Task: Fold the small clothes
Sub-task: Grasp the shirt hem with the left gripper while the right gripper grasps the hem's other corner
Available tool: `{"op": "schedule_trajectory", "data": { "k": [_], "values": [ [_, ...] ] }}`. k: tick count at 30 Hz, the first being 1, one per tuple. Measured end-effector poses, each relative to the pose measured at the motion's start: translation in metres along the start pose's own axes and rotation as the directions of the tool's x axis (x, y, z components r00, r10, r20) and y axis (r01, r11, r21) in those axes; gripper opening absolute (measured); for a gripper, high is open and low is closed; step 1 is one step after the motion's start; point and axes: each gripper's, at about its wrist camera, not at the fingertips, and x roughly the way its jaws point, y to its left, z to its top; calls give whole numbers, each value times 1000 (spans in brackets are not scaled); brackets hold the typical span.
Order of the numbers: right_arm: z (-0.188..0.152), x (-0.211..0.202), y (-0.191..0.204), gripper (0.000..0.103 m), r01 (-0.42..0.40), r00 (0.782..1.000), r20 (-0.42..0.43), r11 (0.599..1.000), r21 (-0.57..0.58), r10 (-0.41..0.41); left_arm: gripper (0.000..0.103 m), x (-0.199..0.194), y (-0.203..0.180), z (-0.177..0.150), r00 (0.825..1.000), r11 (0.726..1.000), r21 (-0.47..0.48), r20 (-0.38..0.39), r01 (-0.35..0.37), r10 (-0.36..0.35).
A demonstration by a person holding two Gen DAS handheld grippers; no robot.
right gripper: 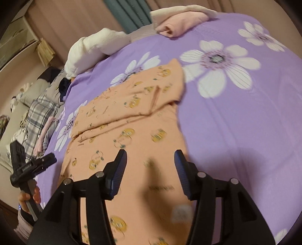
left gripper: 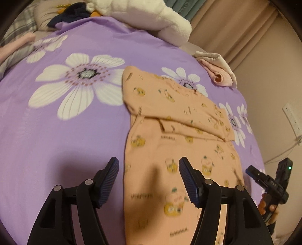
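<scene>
A small peach garment [left gripper: 177, 143] with yellow cartoon prints lies flat on the purple flowered bedsheet [left gripper: 66, 143]; its upper part is folded across the body. It also shows in the right wrist view [right gripper: 135, 135]. My left gripper [left gripper: 149, 169] is open and empty, hovering over the garment's near left edge. My right gripper [right gripper: 150, 162] is open and empty, above the garment's near right part. The right gripper also shows at the right edge of the left wrist view [left gripper: 268, 179], the left gripper at the left of the right wrist view [right gripper: 35, 164].
A folded pink and cream cloth [left gripper: 219, 71] lies at the bed's far right corner. A white plush blanket [left gripper: 158, 20] and dark clothes [left gripper: 68, 15] lie at the head. A plaid cloth [right gripper: 37, 113] lies at the bed's left side. A wall socket [left gripper: 292, 120] is on the right.
</scene>
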Motion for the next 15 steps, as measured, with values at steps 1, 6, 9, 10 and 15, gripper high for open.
{"op": "schedule_trajectory", "data": {
  "k": [1, 6, 9, 10, 15],
  "values": [
    [-2, -4, -4, 56, 3, 1000, -2, 1000, 10, -3, 64, -2, 2, -5, 1000, 1000, -8, -7, 0, 0],
    [-19, -16, -27, 58, -17, 999, -35, 996, 91, 20, 64, -5, 8, -27, 999, 998, -54, -38, 33, -35],
    [-28, -21, -36, 59, -27, 998, -51, 991, 130, 34, 64, -7, 14, -41, 997, 994, -93, -57, 51, -57],
    [-31, -23, -38, 59, -32, 998, -54, 990, 137, 40, 64, -8, 16, -44, 996, 993, -105, -62, 58, -65],
    [-47, -30, -46, 59, -85, 992, -75, 980, 179, 100, 64, -14, 16, -60, 991, 987, -122, -77, 101, -111]
  ]
}}
